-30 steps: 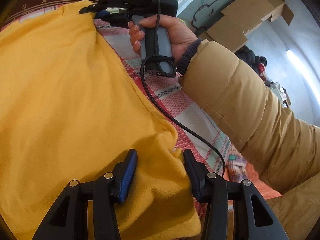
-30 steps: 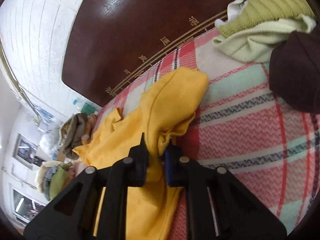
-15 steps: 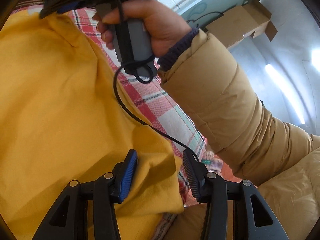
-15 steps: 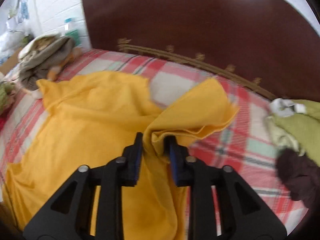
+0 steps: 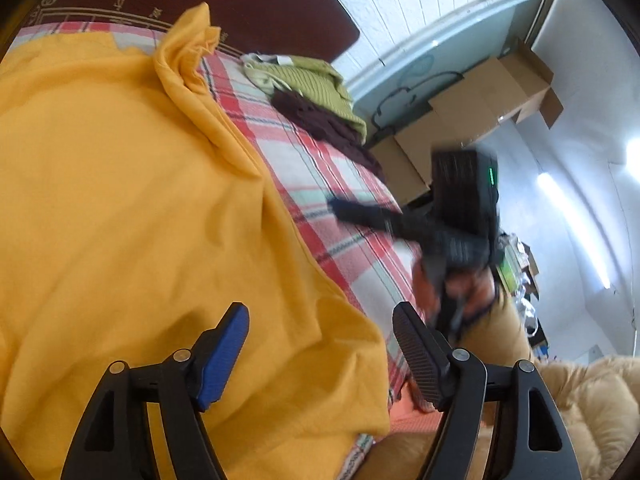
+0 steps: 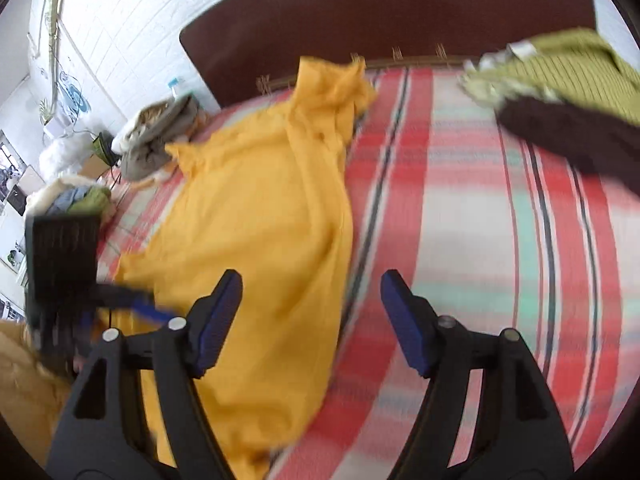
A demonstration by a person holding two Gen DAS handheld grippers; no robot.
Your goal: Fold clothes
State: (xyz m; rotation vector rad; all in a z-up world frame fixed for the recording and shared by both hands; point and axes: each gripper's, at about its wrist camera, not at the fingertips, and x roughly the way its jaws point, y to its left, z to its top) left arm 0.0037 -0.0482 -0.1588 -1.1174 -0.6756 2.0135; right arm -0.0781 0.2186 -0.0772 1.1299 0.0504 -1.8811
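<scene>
Only leftward: grey clothes heap (image 6: 160, 136) beyond yellow garment (image 6: 256, 208).

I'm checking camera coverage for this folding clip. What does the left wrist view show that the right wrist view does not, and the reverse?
Only the left wrist view shows the brown cardboard boxes by the wall and a tan puffy jacket sleeve.

Only the right wrist view shows the heap of grey and beige clothes at the bed's far corner.

Both show the yellow fleece garment spread on the red plaid bedsheet, the olive green ribbed sweater, the dark maroon knit and the dark wooden headboard. The left gripper and right gripper are opening, pads clear of the cloth.
</scene>
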